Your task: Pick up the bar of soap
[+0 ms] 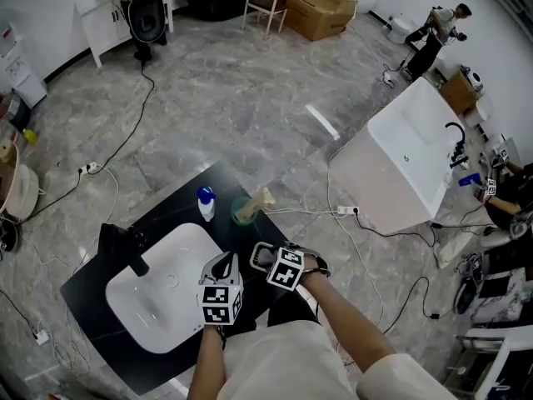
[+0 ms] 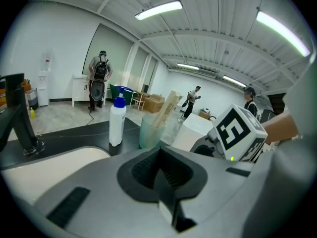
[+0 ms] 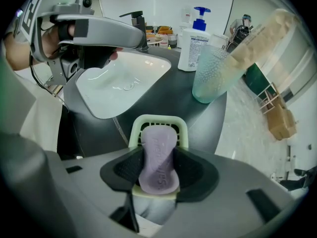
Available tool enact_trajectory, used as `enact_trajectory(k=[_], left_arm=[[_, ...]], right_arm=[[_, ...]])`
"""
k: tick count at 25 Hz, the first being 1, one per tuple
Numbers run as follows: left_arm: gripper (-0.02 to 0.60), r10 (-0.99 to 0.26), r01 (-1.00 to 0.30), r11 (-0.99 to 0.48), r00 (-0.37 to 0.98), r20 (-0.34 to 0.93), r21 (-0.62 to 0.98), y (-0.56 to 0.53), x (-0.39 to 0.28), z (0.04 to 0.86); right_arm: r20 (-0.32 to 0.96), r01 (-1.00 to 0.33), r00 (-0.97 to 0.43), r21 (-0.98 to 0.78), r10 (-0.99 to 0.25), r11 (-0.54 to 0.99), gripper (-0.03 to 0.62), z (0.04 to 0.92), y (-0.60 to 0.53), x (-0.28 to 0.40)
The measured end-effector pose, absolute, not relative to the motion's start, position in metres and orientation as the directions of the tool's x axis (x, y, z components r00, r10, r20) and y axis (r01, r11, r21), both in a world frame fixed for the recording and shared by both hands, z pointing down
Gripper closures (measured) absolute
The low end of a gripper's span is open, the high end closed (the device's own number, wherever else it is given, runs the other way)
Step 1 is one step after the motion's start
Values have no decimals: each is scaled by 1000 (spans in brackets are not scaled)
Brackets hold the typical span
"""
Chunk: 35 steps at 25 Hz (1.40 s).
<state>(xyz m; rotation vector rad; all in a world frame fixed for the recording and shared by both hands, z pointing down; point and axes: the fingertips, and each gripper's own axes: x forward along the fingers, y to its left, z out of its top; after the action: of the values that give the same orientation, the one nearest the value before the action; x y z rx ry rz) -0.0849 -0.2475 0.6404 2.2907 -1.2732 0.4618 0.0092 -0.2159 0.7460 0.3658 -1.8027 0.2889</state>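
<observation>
Counter: black slab vanity top [image 1: 171, 211], carrying everything listed below.
Basin: white oval ceramic sink [image 1: 162, 294], sunk in the middle of the counter, empty.
Left gripper [image 2: 163, 175]: grey two-jaw tool, jaws closed together with nothing between them; hanging over the basin's near side, idle.
Right gripper [image 3: 159, 170]: grey two-jaw tool, lowered over the counter strip between basin and right edge; jaws set wide, dark ribbed pads lying against the two long sides of the soap, no gap showing.
Tap: black angular faucet [image 1: 133, 252], at the basin's left rim.
Bottle: white plastic pump bottle with blue cap [image 1: 206, 204], at the counter's far edge.
Cup: pale green frosted tumbler [image 3: 210, 76], just beside the bottle near the far right corner, with a beige stick-like piece [image 3: 257, 43] leaning out of it.
Dish: pale green slotted plastic soap tray [image 3: 158, 123], near the right edge, short of the cup.
Soap: lilac oblong bar with stamped lettering [image 3: 158, 155], lying lengthwise in the dish, between the right pads.
Done, by the look of it: approach and closing on the bar.
Left: lifting the bar clear of the dish; underside apparently not yet off the tray.
</observation>
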Motion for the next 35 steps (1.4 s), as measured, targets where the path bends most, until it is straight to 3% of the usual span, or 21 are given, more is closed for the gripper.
enact_trajectory(k=[10, 22, 35], left_arm=[[575, -720, -873, -423, 487, 494, 244, -254, -92, 636], [575, -773, -927, -328, 374, 512, 182, -234, -126, 626], [575, -804, -954, -248, 301, 513, 171, -203, -136, 616]], right_arm=[[962, -438, -239, 12, -129, 899, 402, 748, -217, 10], [916, -526, -348, -13, -201, 850, 404, 742, -227, 11], [678, -781, -509, -104, -530, 616, 407, 687, -234, 18]])
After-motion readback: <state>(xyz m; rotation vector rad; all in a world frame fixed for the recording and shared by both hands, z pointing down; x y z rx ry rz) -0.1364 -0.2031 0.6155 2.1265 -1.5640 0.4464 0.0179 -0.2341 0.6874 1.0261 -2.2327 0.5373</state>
